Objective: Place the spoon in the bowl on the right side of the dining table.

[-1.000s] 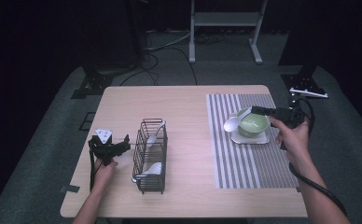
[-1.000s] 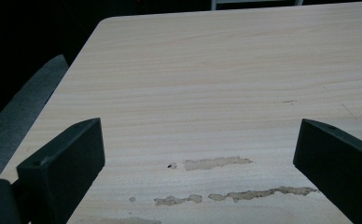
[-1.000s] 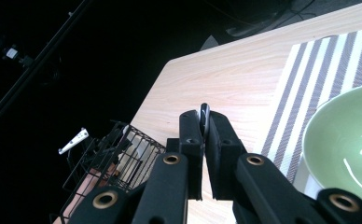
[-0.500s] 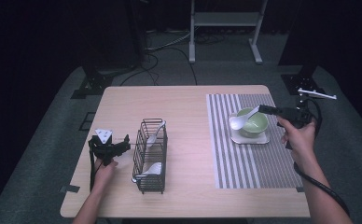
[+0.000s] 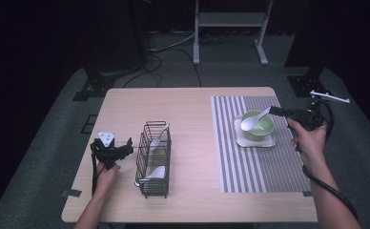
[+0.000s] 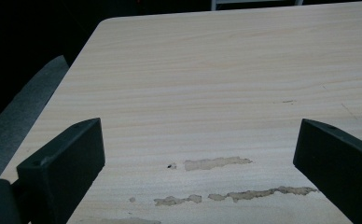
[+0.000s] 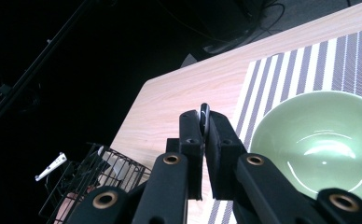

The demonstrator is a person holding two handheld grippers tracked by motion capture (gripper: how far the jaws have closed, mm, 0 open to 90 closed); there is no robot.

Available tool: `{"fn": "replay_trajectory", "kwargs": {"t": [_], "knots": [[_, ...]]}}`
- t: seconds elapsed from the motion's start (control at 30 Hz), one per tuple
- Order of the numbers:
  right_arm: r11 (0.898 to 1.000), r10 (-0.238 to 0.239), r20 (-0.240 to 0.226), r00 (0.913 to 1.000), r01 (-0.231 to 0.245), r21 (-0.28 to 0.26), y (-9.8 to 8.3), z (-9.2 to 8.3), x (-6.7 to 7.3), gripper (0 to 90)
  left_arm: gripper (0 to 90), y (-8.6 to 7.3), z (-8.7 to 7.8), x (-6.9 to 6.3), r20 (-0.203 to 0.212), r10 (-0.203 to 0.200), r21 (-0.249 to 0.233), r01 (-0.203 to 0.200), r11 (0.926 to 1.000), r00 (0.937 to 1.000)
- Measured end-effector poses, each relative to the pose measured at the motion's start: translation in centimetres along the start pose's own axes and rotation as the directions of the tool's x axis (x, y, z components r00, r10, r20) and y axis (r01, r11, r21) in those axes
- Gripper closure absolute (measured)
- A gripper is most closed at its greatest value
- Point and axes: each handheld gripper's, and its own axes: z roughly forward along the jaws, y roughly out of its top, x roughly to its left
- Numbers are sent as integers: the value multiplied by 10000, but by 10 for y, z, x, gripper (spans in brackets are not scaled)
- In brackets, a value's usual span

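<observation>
The right gripper (image 5: pixel 274 110) has its fingers clenched on the white ceramic spoon's (image 5: pixel 252 121) handle; the bowl end points toward eight o'clock, over the green bowl (image 5: pixel 260 128).

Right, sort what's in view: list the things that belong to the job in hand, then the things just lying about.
In the job:
- white spoon, clamped in the right tool
- green bowl, under the spoon's scoop
- square plate under the bowl

Lying about:
- wire rack with two more white utensils in it
- striped mat
- left tool, open on the table
</observation>
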Motion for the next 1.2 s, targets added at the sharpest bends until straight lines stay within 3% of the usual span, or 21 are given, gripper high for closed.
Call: {"fn": "replay_trajectory", "kwargs": {"t": [1.2], "knots": [[9975,593,593,9965,-569,-416,6,4,-32,854,9,0,0,0,-12,-49,-10,49,10000,10000]]}}
